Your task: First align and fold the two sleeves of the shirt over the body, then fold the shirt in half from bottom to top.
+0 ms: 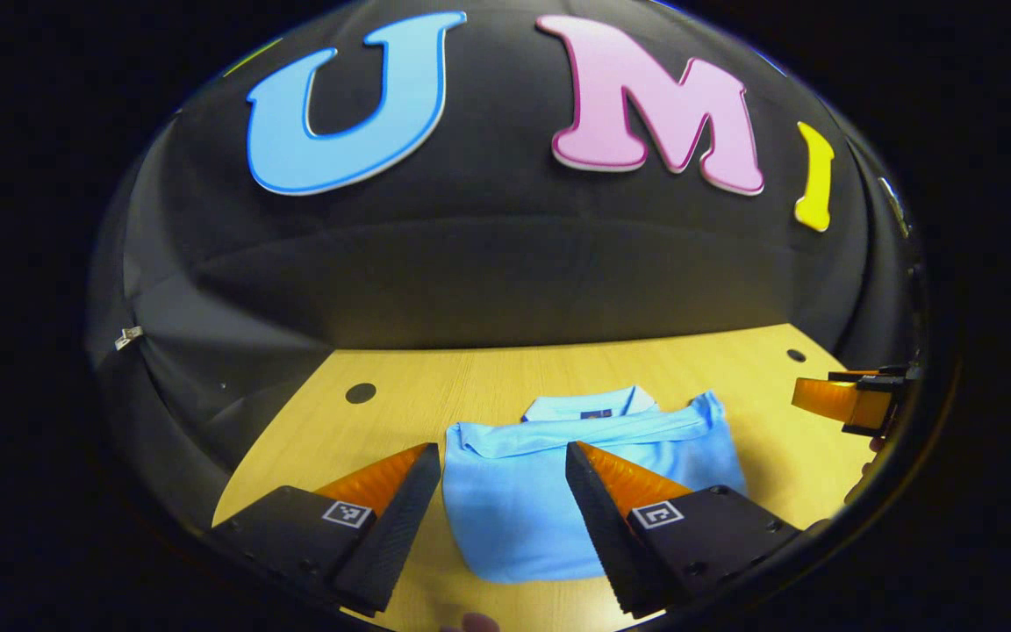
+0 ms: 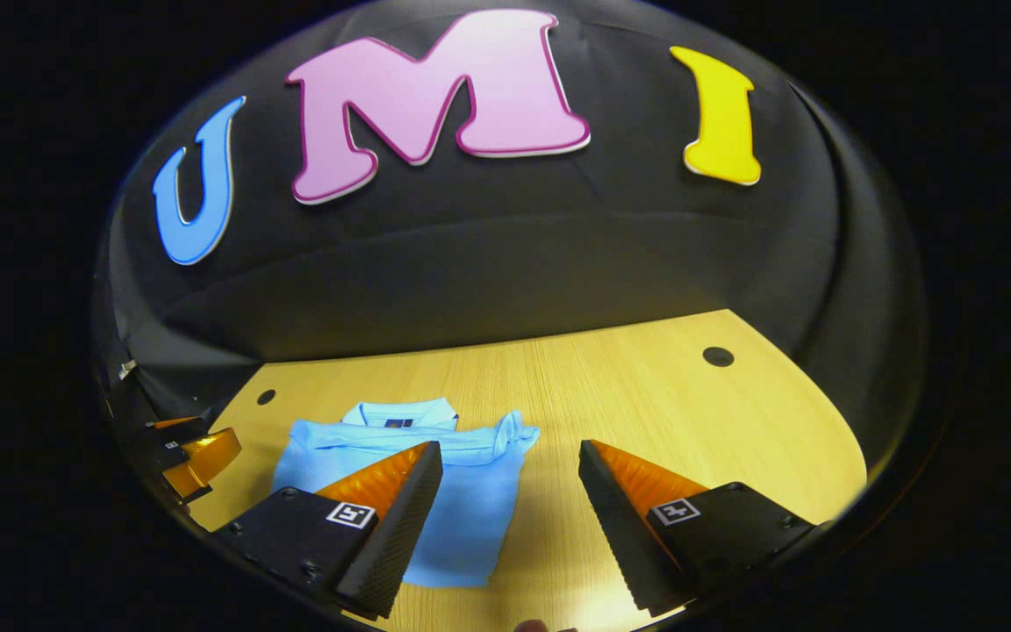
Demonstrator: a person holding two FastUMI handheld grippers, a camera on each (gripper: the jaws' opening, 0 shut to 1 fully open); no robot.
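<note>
So here's where I'm at: the shirt (image 1: 558,491) is lying flat on the worktop (image 1: 435,386), collar (image 1: 589,405) pointing at the back wall, and both sleeves look already laid across the chest in a band just below the collar. That leaves the bottom-to-top fold, by my reading.

Both tools are spread wide and holding nothing. My left tool (image 1: 503,456) hangs over the shirt's left half, one finger off past the cloth edge and the other over the body. My right tool (image 2: 511,456) sits over the shirt's right edge — its left finger over the fabric, the other over bare wood. From the left gripper view I can also catch the right tool off at the far right, and from the right gripper view the left tool (image 2: 194,456) shows at the far left edge.

How I'd do this step: drop each tool to a bottom hem corner, pinch only the single hem layer, lift both together and carry them evenly toward the collar so the hem lands square on the shoulders. Uneven lifting would probably skew the fold or drag the sleeves loose.

Surface is a light wood-grain top with a few round holes (image 2: 718,356) near the back — smooth, so the fabric could slide. Black cloth wall (image 2: 505,263) wraps the booth behind it.
</note>
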